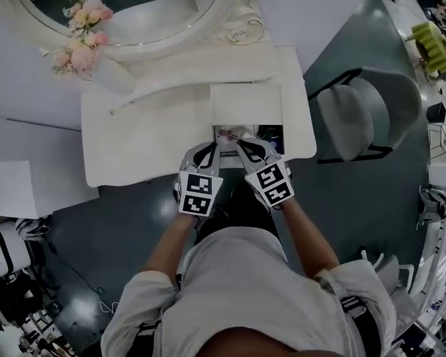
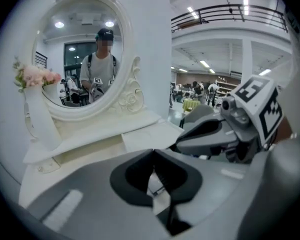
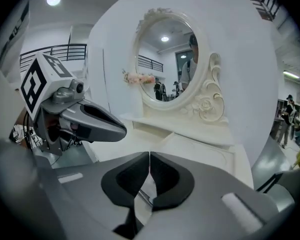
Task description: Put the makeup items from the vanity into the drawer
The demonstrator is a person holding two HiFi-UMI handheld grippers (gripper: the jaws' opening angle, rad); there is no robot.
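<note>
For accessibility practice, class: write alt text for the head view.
Overhead: a person's left gripper and right gripper, both shut and empty, hang at the open drawer of a white vanity. Oval mirror and pink flowers behind; grey chair beside.

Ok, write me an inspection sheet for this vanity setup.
surface: white vanity; no makeup seen left on top.
job's things: drawer open at the front; makeup items inside, too small to tell apart.
clutter: flowers at rear left, beside the mirror.
grippers: left gripper and right gripper both shut and empty, side by side over the drawer's front.
cables: nothing seen on the vanity; what looks like a thin cable on the floor, lower left.
surroundings: grey chair right of the vanity; equipment at lower left.
</note>
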